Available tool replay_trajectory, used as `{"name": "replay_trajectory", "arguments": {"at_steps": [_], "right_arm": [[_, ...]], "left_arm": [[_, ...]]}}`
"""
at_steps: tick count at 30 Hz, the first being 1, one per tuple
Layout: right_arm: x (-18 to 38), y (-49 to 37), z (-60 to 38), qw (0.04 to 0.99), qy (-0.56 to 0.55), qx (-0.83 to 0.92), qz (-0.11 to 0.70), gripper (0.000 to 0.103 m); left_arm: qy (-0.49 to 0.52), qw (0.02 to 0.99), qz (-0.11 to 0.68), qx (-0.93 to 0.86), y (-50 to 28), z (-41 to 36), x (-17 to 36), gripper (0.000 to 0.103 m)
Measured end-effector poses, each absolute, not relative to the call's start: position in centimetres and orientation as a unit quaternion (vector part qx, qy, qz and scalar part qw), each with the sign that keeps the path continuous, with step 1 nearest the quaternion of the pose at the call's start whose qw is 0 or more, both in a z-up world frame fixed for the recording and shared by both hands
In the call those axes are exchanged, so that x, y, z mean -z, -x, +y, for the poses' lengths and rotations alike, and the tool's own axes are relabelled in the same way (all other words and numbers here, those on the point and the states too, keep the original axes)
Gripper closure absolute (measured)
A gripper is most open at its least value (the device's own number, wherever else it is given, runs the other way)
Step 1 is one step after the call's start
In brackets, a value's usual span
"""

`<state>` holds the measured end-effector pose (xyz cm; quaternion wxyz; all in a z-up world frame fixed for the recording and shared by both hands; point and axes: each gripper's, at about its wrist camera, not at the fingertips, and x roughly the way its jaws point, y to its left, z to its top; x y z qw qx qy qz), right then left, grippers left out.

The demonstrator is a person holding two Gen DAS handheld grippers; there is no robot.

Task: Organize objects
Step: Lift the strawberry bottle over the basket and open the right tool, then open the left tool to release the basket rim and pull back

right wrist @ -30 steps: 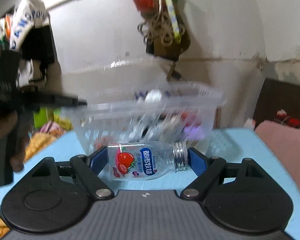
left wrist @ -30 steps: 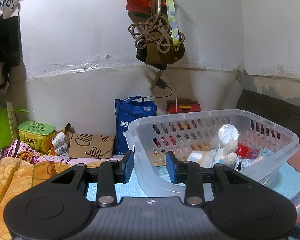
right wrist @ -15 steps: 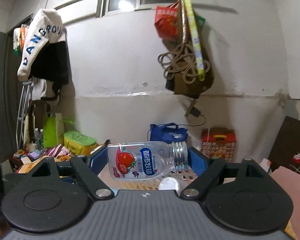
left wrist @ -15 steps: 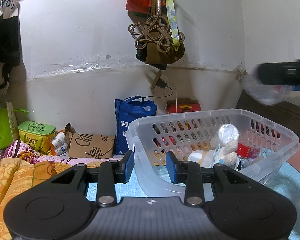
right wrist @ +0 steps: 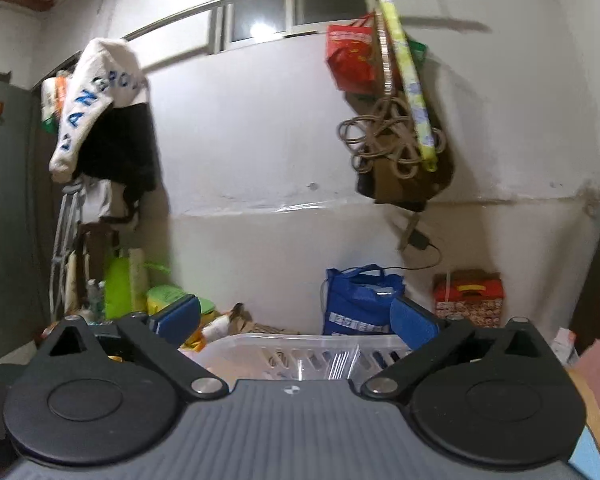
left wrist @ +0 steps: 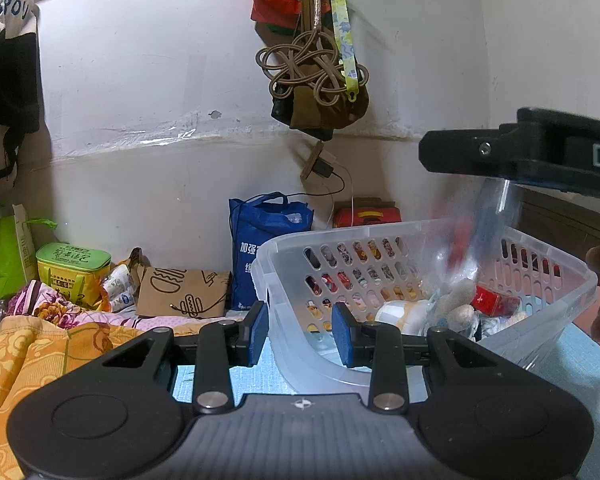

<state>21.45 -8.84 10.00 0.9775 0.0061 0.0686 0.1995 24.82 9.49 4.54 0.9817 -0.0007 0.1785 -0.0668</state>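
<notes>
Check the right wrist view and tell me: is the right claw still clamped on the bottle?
No. The right claw is opening wide with nothing between its pads, only the clear basket rim below.

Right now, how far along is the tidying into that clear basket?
Several items already lie in the clear basket. The right gripper is opening above it, nothing between its pads; a blurred bottle is dropping in. The left gripper grips the basket's rim. No loose items show outside.
</notes>
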Motion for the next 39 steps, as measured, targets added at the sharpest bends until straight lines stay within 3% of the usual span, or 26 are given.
{"name": "replay_trajectory", "arguments": {"at_steps": [11,19,29,30,31,32,34,36,39], "right_arm": [[-9.3,-21.5,-12.5,0.971,-0.058,-0.188,0.134,0.0],[-8.9,-20.5,-14.7,0.973,-0.046,-0.182,0.133,0.0],[-8.3,-19.3,-16.1,0.965,-0.03,-0.177,0.19,0.0],[-8.3,-18.8,-16.3,0.967,-0.027,-0.168,0.19,0.0],[-8.3,-18.2,-16.4,0.97,-0.021,-0.152,0.19,0.0],[-8.2,-17.6,-16.6,0.973,-0.017,-0.136,0.187,0.0],[-8.0,-16.0,-17.0,0.979,-0.005,-0.104,0.177,0.0],[-7.7,-14.3,-17.5,0.983,0.005,-0.095,0.158,0.0],[-7.0,-13.1,-18.0,0.982,0.002,-0.103,0.156,0.0]], "left_arm": [[0.002,0.982,0.178,0.067,-24.7,9.5,-4.6,0.064],[0.001,0.982,0.179,0.067,-24.8,9.5,-4.6,0.064],[-0.01,0.982,0.179,0.061,-24.9,9.4,-4.9,0.063],[-0.011,0.983,0.176,0.056,-24.8,9.4,-4.9,0.053],[-0.011,0.984,0.173,0.048,-24.4,9.5,-5.0,0.034],[-0.011,0.986,0.157,0.044,-23.7,9.6,-5.3,0.023],[-0.015,0.996,0.082,0.033,-20.8,10.1,-6.0,0.0],[-0.026,1.0,0.007,0.01,-17.4,10.2,-6.7,0.0],[-0.03,0.999,-0.021,-0.018,-14.1,9.8,-7.3,0.0]]}}
